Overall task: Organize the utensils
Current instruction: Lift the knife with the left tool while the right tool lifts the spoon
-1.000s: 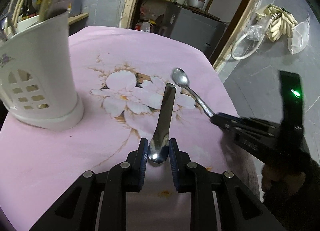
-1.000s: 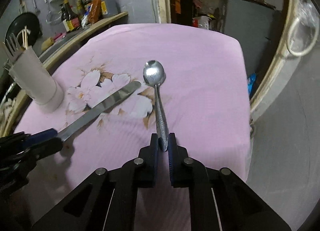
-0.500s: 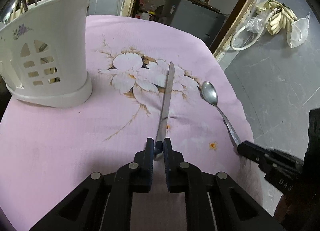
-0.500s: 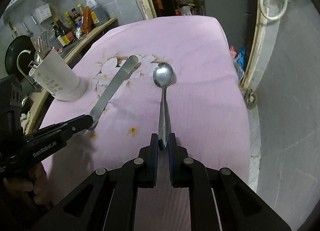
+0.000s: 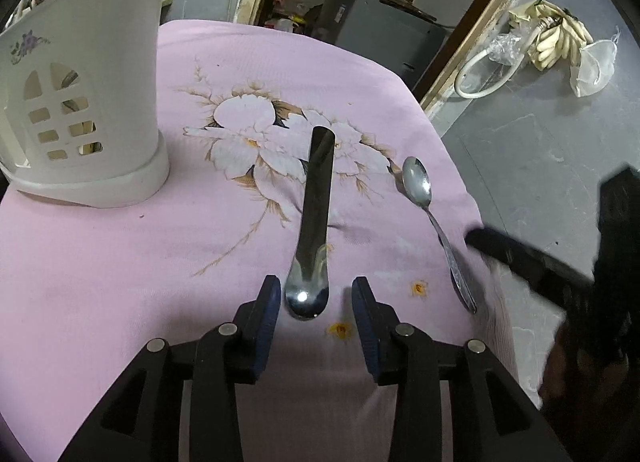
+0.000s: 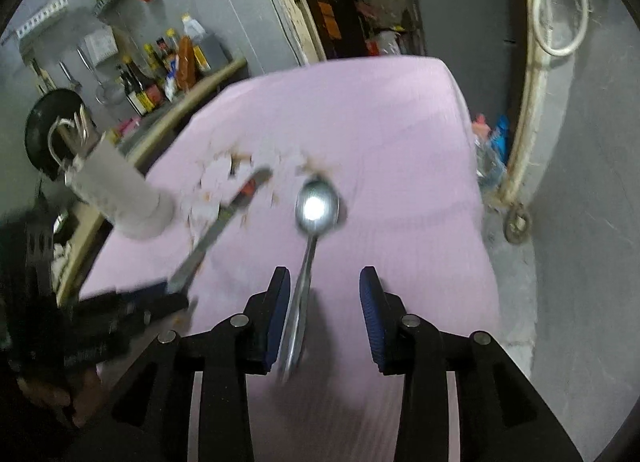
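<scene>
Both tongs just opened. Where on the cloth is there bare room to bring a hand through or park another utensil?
Bare cloth lies left of the knife, in front of the white holder, and across the far end beyond the flower print. The near right corner is crowded: knife, spoon, left tongs and right tongs sit close, with only a narrow strip between the two utensils.

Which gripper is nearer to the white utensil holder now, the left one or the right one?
Left. The left gripper is open around the butter knife, with the white utensil holder just ahead to its left. The right gripper is open around the spoon, beyond the knife.
</scene>
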